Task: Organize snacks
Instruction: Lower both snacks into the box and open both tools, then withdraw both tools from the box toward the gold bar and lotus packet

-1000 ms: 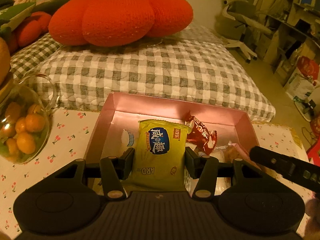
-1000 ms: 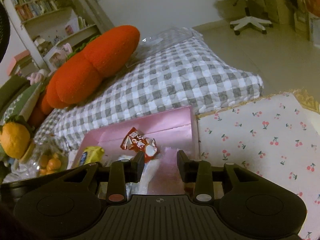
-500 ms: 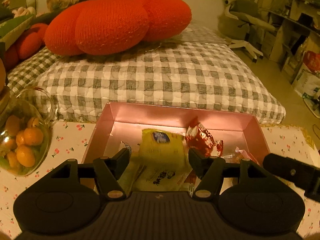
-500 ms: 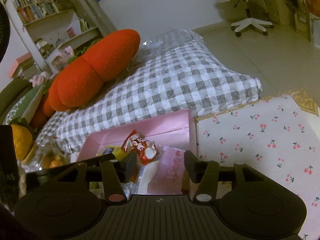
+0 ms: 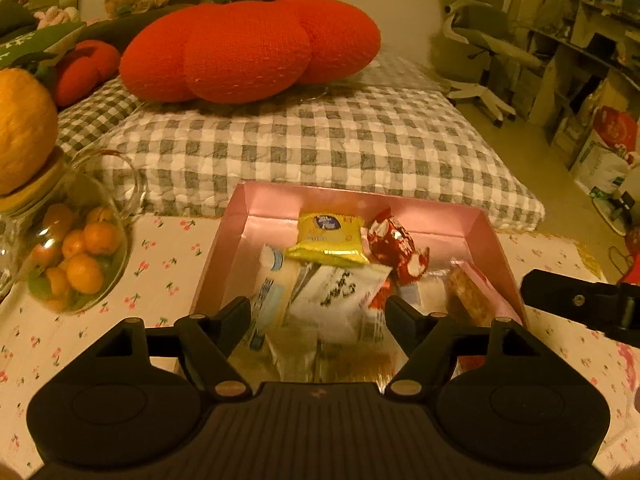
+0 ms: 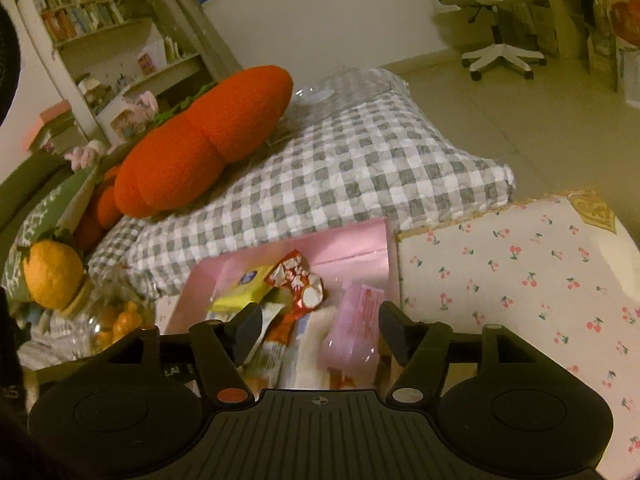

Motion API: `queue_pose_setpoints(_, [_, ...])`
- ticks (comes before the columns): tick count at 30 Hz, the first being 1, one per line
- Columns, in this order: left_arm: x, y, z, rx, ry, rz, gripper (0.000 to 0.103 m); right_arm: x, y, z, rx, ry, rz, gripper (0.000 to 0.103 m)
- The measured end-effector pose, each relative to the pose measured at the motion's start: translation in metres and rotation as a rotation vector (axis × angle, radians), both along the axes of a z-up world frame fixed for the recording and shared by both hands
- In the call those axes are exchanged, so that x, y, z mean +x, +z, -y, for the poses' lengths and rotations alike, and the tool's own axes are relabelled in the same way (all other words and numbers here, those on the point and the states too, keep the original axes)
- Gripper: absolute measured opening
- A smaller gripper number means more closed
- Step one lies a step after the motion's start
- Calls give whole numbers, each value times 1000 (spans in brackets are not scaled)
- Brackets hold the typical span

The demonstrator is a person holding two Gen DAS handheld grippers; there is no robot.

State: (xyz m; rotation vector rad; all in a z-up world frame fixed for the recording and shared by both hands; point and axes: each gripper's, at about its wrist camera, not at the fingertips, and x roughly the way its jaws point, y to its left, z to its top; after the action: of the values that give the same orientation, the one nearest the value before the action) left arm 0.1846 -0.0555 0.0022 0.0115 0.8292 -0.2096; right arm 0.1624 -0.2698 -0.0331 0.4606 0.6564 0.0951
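A pink box (image 5: 400,204) on the cherry-print cloth holds several snack packets. A yellow packet (image 5: 328,240) lies flat near its far wall, and a red packet (image 5: 396,248) lies beside it on the right. White packets (image 5: 340,292) fill the near part. My left gripper (image 5: 318,312) hovers over the box with its jaws opening and nothing gripped. My right gripper (image 6: 320,320) hangs over the box's right side, jaws opening too. A pink packet (image 6: 356,320) lies loose in the box below them. The yellow packet (image 6: 244,286) and red packet (image 6: 298,280) show there too.
A glass jar of small oranges (image 5: 68,256) with an orange plush on top stands left of the box. Behind the box lie a checked mattress (image 5: 320,140) and a red pumpkin cushion (image 5: 248,48). The cloth (image 6: 520,280) stretches right of the box. An office chair (image 6: 492,8) stands far back.
My left gripper let go of the yellow packet, which dropped flat into the box. My right gripper's jaws widened off the pink packet. Both grippers drew back and up a little.
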Motion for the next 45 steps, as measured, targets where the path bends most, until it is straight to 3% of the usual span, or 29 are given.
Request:
queue_pose_setpoints(16, [-51,6,-19,-26,-19,-21,89,-53,19,-34,-114,57,-11,80])
queue_pose_setpoints(29, [-85,-9,-44,-45,13,-40,100,-92,-2,-37,-126,84,-20,89])
queue_pose_setpoints(36, [-98,-16,-48,-28,-23,-29,102,-104,-15,-31,-194,81,-42,94])
queue_pose_setpoints(41, [-106,-27,-43,27,-81,-12,102,-114,-29,-30,-326,107,-36,94])
queue_pose_setpoints(45, [-111,-34,-44,29,-121,-8,102,-129,-40,-24,-384,133,-23,95])
